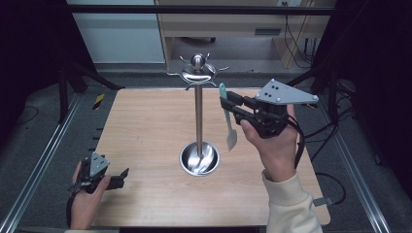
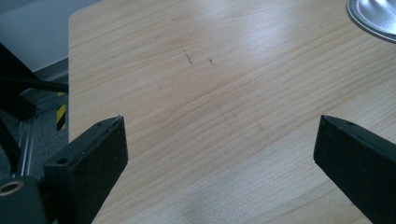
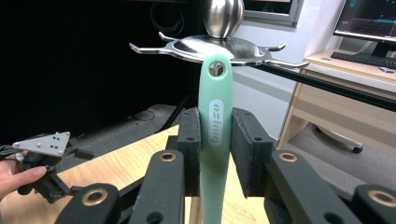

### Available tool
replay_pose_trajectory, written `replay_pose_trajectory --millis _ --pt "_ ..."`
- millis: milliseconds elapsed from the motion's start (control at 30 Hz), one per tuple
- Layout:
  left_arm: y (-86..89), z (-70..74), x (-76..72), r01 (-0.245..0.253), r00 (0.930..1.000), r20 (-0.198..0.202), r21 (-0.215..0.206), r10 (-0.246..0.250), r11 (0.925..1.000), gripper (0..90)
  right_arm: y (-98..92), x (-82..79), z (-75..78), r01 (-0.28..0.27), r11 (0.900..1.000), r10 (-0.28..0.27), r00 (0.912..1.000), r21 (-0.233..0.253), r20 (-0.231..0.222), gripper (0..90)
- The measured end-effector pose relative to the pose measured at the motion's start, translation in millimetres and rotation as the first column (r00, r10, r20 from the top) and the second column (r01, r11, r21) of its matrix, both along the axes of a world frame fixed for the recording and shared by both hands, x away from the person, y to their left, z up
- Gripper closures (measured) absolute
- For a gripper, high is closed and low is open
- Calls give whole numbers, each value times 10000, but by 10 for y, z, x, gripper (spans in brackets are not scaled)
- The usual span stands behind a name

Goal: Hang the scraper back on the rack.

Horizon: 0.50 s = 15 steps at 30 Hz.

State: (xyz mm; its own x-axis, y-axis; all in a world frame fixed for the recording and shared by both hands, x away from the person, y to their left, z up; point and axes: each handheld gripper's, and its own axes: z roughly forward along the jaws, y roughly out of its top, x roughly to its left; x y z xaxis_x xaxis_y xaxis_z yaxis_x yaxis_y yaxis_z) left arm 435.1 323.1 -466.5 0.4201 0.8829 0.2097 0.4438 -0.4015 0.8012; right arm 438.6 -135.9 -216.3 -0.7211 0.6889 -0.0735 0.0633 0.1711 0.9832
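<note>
Centrally on the table [image 1: 145, 126] stands a steel utensil stand [image 1: 198, 111]: a round dish-shaped base [image 1: 199, 159] that looks to hold nothing, an upright pole, and a ball-topped disc with hooks [image 1: 197, 73] pointing outward, all of them bare. Just to the right of the pole, the right gripper [image 1: 224, 103] is raised above the table with its jaws pressed on the handle of a mint-green spatula [image 1: 228, 121]; the handle end points up, close below a hook, and the pale blade hangs down over the wood, clear of the base. In the right gripper view the spatula's handle [image 3: 215, 121] is pinched between the two black pads, its hanging hole just in front of the disc's rim [image 3: 205, 49]. The left gripper [image 1: 125, 174] rests low at the near left corner of the table, jaws spread wide over bare wood grain. The tabletop is light wood with rounded corners, set in a dark metal frame; beyond it lie grey floor, a pale desk [image 1: 243, 24] and trailing cables, and a monitor [image 3: 371, 21] shows at the right gripper view's upper right.
</note>
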Motion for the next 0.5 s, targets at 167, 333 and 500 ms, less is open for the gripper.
replay_pose_trajectory --millis 167,333,500 --pt "-7 0 -1 20 10000 -1 7 -20 10000 27 20 -6 13 -11 10000 11 10000 -54 -2 741" --pt "-6 0 -1 23 10000 -4 7 -23 10000 27 46 1 15 -26 9999 26 10000 -103 -32 741" --pt "-8 0 -1 38 10000 -10 13 -38 10000 27 57 12 11 -1 9999 0 10000 -165 -68 741"
